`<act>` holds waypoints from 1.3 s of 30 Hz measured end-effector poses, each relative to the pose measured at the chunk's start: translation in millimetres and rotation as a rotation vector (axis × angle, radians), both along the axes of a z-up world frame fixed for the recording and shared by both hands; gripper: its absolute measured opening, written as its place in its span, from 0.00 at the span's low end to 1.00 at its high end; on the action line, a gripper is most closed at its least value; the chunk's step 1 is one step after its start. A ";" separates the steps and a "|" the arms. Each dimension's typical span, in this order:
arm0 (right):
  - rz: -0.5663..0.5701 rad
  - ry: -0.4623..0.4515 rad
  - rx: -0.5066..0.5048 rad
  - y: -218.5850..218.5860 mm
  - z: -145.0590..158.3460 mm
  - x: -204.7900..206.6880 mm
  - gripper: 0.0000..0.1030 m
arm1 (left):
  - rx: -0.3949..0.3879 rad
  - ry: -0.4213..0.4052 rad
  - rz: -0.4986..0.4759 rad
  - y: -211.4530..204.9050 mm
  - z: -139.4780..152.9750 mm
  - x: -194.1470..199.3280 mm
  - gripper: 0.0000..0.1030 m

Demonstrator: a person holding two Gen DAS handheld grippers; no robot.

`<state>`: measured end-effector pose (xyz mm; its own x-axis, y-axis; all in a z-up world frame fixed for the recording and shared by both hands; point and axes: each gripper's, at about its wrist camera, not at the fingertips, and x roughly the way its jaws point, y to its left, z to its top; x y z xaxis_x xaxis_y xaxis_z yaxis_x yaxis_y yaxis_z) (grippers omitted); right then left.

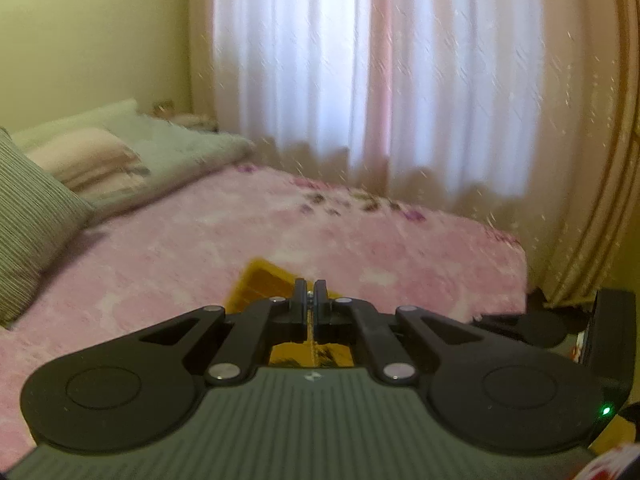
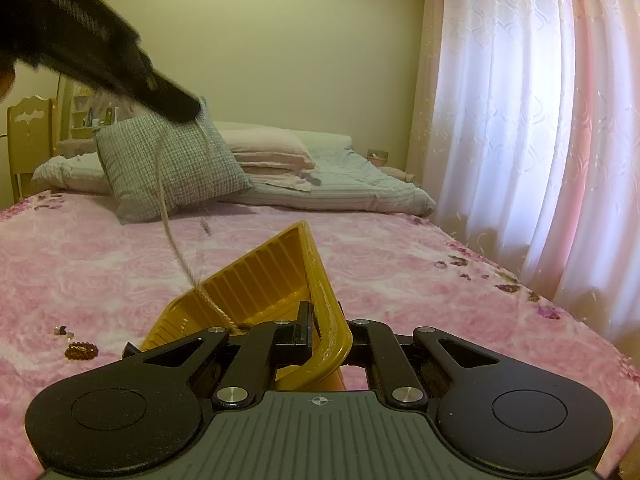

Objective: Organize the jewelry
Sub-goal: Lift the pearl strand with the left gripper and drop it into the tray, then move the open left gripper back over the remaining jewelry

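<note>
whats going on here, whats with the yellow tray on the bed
A person is sorting jewelry on a pink bedspread using two handheld grippers. The right gripper grips the rim of a yellow tray, holding it tilted. The left gripper is shut on a chain necklace, held high so it hangs down into the tray. A beaded bracelet and some small pieces lie on the bedspread beside the tray.

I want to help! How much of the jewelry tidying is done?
In hand: the left gripper dangles a necklace into the yellow tray, which the right gripper grips by its rim. Left: a brown beaded bracelet and small pieces on the bed.
</note>
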<state>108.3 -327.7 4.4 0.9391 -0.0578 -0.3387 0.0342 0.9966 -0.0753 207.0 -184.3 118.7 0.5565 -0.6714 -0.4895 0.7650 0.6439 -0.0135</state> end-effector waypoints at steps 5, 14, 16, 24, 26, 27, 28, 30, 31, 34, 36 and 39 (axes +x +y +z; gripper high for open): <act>-0.001 -0.002 0.005 0.1 -0.5 0.3 0.07 | 0.015 0.070 -0.029 -9.2 -21.4 5.6 0.02; -0.006 -0.001 0.008 -0.1 -2.1 -1.5 0.07 | 0.019 0.107 -0.001 -8.7 -27.4 18.5 0.09; -0.007 0.000 0.010 0.0 -2.4 -2.0 0.07 | 0.024 0.093 0.019 -5.1 -25.2 19.7 0.09; -0.009 -0.001 0.011 -0.2 -2.4 -1.6 0.07 | 0.030 0.020 0.187 46.8 -22.6 25.3 0.15; -0.009 0.000 0.011 -0.3 -2.5 -1.7 0.07 | 0.019 0.025 0.239 65.2 -25.0 29.1 0.18; -0.008 0.000 0.011 -0.2 -2.5 -1.7 0.07 | 0.021 0.019 0.265 72.8 -26.4 29.5 0.19; -0.008 0.000 0.009 0.2 -2.4 -1.7 0.07 | 0.024 0.009 0.292 82.6 -28.8 29.3 0.19; -0.008 -0.001 0.010 -0.5 -2.5 -1.8 0.07 | 0.022 0.020 0.342 103.0 -35.1 30.0 0.20; -0.009 0.000 0.008 -0.7 -2.4 -1.8 0.07 | 0.021 0.027 0.362 111.2 -38.9 31.0 0.20; -0.010 0.001 0.006 -0.5 -2.3 -1.9 0.07 | 0.040 0.033 0.430 134.5 -53.9 30.9 0.22; -0.011 0.001 0.004 -0.3 -2.3 -1.9 0.07 | 0.047 0.041 0.464 147.1 -64.3 30.5 0.23; -0.010 0.001 0.001 -0.3 -2.2 -2.0 0.07 | 0.049 0.055 0.508 161.9 -81.9 26.4 0.24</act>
<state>106.3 -327.9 2.2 0.9382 -0.0666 -0.3397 0.0439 0.9963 -0.0740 233.4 -22.4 36.8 0.7792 -0.2985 -0.5511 0.3542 0.9352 -0.0058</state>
